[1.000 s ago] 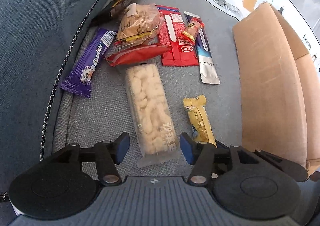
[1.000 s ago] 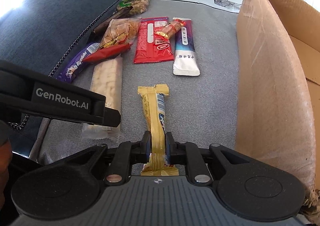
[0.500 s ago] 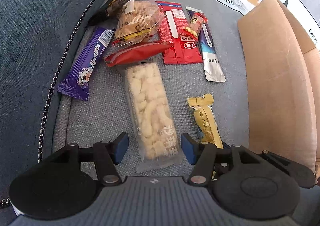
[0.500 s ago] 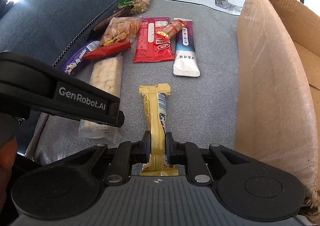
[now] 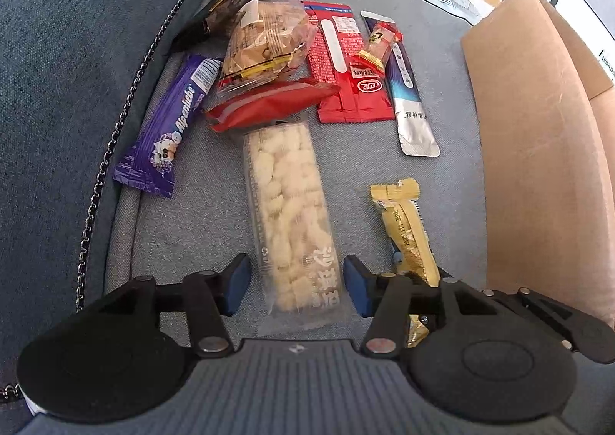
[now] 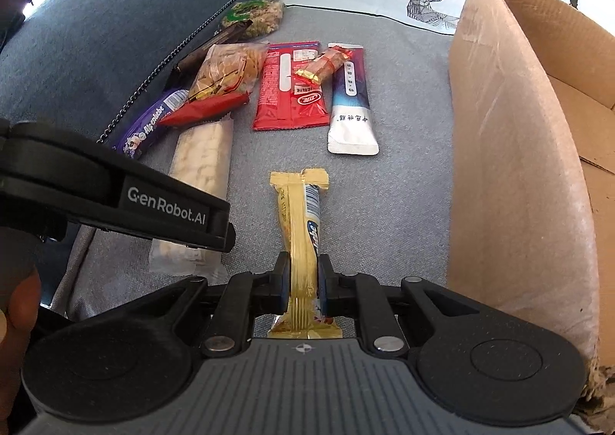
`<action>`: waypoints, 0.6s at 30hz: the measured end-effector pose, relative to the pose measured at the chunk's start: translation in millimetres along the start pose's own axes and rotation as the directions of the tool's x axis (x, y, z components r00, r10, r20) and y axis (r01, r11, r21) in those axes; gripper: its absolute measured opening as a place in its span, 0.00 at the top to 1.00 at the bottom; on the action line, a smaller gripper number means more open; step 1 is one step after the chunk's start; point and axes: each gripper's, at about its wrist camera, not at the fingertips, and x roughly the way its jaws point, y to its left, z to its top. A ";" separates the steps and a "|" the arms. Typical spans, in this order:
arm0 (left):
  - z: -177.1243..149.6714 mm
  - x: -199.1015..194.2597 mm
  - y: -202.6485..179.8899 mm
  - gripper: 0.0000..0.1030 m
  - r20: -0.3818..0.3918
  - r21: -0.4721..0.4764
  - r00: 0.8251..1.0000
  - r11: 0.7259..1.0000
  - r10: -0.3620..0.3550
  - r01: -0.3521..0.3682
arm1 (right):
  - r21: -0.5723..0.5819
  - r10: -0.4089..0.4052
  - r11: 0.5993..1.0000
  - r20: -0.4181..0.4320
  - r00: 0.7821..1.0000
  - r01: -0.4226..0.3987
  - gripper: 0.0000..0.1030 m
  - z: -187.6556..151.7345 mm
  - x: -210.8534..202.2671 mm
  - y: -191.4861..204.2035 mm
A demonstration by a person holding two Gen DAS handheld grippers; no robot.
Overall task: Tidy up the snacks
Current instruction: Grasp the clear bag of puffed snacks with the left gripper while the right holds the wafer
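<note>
A: Yellow bar [image 6: 301, 239] status?
B: On the grey cushion [image 6: 403, 181], right gripper [image 6: 302, 283] clamped on its near end. Cardboard box [image 6: 515, 165] just right.
A: Left gripper [image 5: 296, 283]?
B: Jaws closing, straddling the clear puffed-snack pack [image 5: 288, 212], pads not on it. Other snacks lie beyond.

Beside the matt, rough cardboard box [image 6: 511, 173] lies woven grey sofa cloth [image 6: 403, 181]. The yellow snack bar [image 6: 301, 227] wears glossy crinkled foil wrap.
</note>
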 end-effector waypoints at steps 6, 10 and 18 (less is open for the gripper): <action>-0.7 -1.3 2.5 0.59 0.009 -0.004 1.000 1.000 0.000 0.000 | 0.005 0.000 1.000 0.001 1.000 0.000 0.86 0.7 0.7 -0.1; -1.5 -2.9 3.5 0.60 0.013 -0.008 1.000 1.000 0.000 0.001 | 0.006 0.001 1.000 0.002 1.000 -0.001 0.86 0.7 0.6 -0.7; -1.5 -2.6 4.8 0.53 -0.001 -0.015 1.000 1.000 -0.014 0.014 | -0.003 0.009 1.000 -0.015 1.000 -0.009 0.86 0.4 3.6 1.3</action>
